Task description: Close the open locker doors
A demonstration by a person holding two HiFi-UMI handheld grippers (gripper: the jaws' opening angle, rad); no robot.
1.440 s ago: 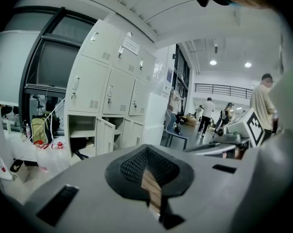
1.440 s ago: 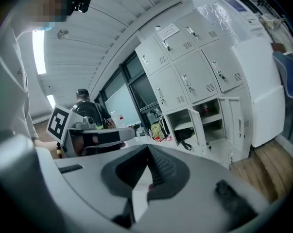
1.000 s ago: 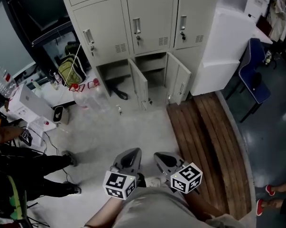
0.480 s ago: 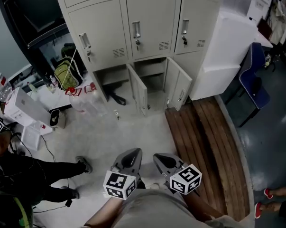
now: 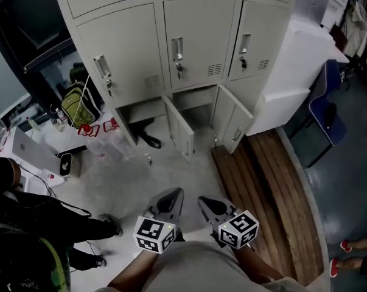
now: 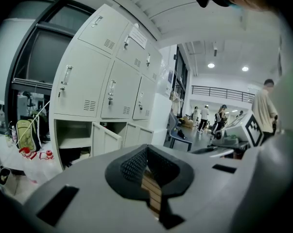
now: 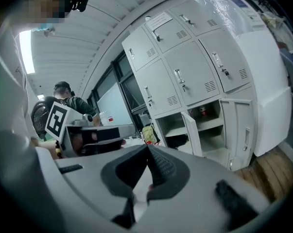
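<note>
Lockers (image 5: 198,47) fill more of the view now, so the person's walked closer. Bottom row, the left open door (image 5: 181,131) and right open door (image 5: 235,125) still hang wide, well ahead. Left gripper (image 5: 171,194) and right gripper (image 5: 207,202) both have their fingers pinched together, holding nothing.

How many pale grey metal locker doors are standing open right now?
2, both bottom row: one pale grey metal locker door between the left and middle compartments, the other door right of the middle compartment; it may hide a third.
</note>
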